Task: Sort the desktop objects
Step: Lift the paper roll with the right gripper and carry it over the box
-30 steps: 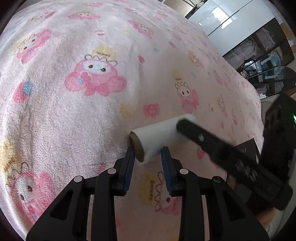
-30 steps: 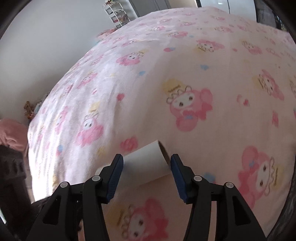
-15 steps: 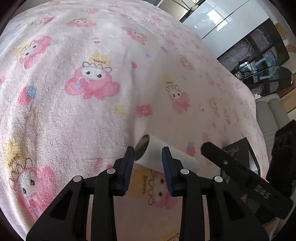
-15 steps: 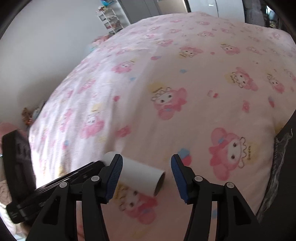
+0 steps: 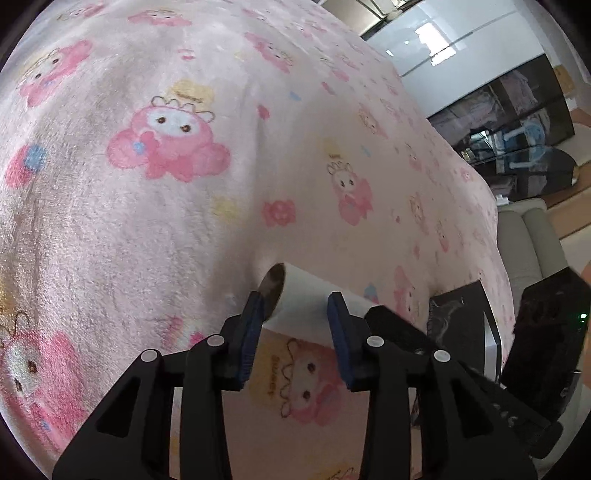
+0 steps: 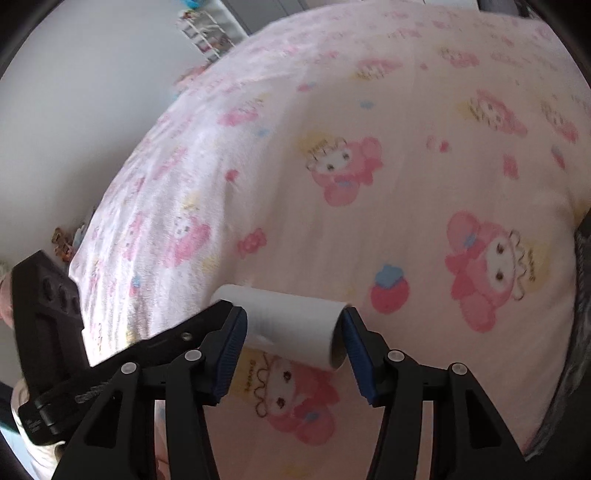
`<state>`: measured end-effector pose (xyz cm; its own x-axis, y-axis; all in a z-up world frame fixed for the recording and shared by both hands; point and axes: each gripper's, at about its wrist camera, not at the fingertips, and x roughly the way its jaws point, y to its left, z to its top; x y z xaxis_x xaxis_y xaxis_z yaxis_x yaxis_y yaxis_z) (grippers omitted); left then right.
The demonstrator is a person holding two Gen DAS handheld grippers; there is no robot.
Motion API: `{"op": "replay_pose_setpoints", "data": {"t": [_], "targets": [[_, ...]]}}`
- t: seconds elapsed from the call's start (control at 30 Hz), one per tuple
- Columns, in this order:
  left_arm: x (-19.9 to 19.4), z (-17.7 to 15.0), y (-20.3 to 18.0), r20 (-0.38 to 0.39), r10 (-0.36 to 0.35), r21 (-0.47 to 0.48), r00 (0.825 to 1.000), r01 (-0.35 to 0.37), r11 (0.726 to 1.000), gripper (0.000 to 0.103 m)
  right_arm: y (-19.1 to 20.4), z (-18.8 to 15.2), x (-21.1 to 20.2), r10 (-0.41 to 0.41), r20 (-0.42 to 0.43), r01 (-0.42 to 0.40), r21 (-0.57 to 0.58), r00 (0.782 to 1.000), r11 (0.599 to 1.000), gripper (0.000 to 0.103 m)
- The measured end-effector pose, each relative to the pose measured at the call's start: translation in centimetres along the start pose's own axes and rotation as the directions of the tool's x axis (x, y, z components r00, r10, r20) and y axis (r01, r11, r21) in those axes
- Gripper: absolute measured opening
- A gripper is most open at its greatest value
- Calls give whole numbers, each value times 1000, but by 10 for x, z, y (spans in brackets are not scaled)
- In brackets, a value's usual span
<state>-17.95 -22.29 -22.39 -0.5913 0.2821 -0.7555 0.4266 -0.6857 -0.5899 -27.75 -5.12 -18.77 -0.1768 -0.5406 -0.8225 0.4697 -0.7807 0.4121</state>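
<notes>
A white paper roll (image 5: 306,291) with a brown cardboard core lies on the pink cartoon-print blanket (image 5: 166,221). My left gripper (image 5: 295,306) straddles the roll near its open end. Its jaws are opening, and the blue pads stand just off the roll's sides. In the right wrist view the roll (image 6: 291,310) runs across between the fingertips of my right gripper (image 6: 293,321). That gripper is open, with its right pad (image 6: 354,343) beside the hollow end. The left gripper's black body (image 6: 55,332) comes in from the left, and one of its fingers reaches the roll's far end.
A black box with a white edge (image 5: 461,321) lies on the blanket right of the roll. Past the blanket's right edge are a beige sofa (image 5: 528,240) and dark glass cabinets (image 5: 517,129). In the right wrist view, a white wall and a wire rack (image 6: 207,33) stand behind.
The left jaws have widened off the roll they were clamping, and the roll now rests on the blanket. The right gripper has come closer, so its fingertips now flank the roll.
</notes>
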Motion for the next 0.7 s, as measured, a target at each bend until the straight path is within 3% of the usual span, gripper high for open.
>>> {"op": "replay_pose_setpoints", "data": {"t": [0.17,0.3,0.47,0.7], "targets": [[-1,-10,-17,-85,-49,64,995,54,996,35,-3,-12,-28,-22,17,22,-4,1000,1000,50],[-12,-28,-36,-159,-73,163,985,99,982,35,-12,-36,-58,5,32,-6,28,999,1000,50],[-11,-57,-48,-265,-99,193,959,153,969,35,-29,-77,-84,-17,9,17,62,1000,998,50],[1,-94,-58,-338,-54,211,940,131,969,35,-55,-118,-87,-45,-61,52,113,997,992,50]]}}
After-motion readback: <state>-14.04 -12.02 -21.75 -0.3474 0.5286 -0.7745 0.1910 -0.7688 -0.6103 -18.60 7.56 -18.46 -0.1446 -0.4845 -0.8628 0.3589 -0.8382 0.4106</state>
